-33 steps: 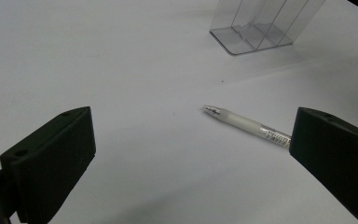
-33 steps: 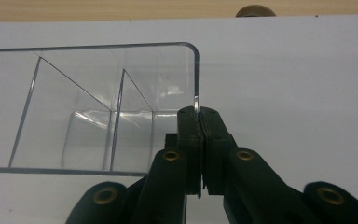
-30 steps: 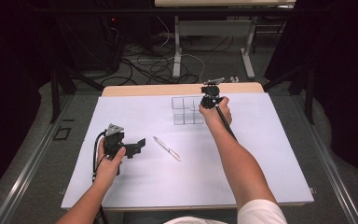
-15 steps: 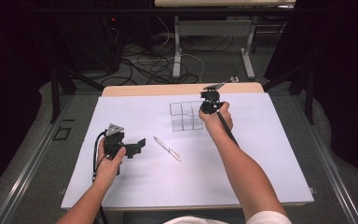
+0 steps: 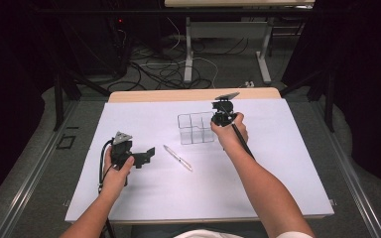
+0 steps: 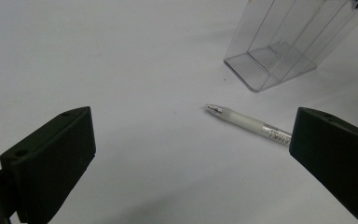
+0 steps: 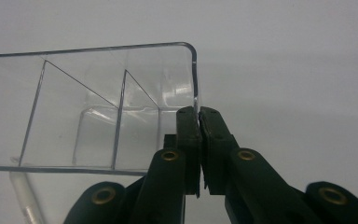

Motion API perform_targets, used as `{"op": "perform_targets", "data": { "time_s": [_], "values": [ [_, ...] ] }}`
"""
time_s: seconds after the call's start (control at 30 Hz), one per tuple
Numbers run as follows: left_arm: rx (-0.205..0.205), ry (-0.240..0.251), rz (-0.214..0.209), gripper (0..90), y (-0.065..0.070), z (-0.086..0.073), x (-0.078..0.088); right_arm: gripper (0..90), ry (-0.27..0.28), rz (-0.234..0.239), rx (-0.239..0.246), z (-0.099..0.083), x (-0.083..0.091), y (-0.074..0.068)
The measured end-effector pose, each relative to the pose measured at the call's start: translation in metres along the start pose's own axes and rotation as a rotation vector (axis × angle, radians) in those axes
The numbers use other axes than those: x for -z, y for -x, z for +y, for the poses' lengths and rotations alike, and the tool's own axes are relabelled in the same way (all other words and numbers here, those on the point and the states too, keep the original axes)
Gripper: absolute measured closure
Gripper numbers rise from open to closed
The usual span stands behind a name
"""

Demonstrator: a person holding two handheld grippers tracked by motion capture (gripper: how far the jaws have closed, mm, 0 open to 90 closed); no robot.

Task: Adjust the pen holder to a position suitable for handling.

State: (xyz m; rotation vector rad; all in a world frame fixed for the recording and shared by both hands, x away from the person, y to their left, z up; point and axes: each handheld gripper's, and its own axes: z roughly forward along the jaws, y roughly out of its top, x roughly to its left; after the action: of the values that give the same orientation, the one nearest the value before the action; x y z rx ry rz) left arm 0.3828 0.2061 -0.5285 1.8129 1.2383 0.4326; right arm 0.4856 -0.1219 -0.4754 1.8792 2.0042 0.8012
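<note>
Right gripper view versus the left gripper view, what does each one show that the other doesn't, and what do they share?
The right gripper view alone shows the right gripper shut on the side wall of the clear plastic organizer, one jaw inside and one outside, and it looks down into the divided compartments.

The left gripper view alone shows the left gripper, jaws wide open with nothing between them, and the pen's silver tip and pale barrel lying on the white table cover.

Both share the organizer, standing on that white cover.
</note>
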Motion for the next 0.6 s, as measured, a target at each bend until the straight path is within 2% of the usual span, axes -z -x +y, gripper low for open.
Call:
{"op": "perform_targets", "data": {
  "time_s": [0.13,0.3,0.4,0.6],
  "values": [
    [0.000,0.000,0.002,0.3,0.0003,-0.0001,0.0002,86.8,-0.013,0.022,-0.010,-0.0031,0.0020,-0.0021],
    [-0.002,-0.010,0.002,0.3,0.0002,0.0002,0.0006,86.1,-0.027,0.035,-0.001,-0.0052,0.0036,-0.0022],
    [0.001,-0.010,0.003,0.3,-0.0002,0.0002,0.0004,85.2,-0.033,0.060,-0.018,-0.0067,0.0044,-0.0005],
    [0.002,-0.008,0.002,0.3,0.0003,0.0001,-0.0001,83.8,-0.044,0.100,-0.023,-0.0092,0.0067,0.0036]
  ]
}}
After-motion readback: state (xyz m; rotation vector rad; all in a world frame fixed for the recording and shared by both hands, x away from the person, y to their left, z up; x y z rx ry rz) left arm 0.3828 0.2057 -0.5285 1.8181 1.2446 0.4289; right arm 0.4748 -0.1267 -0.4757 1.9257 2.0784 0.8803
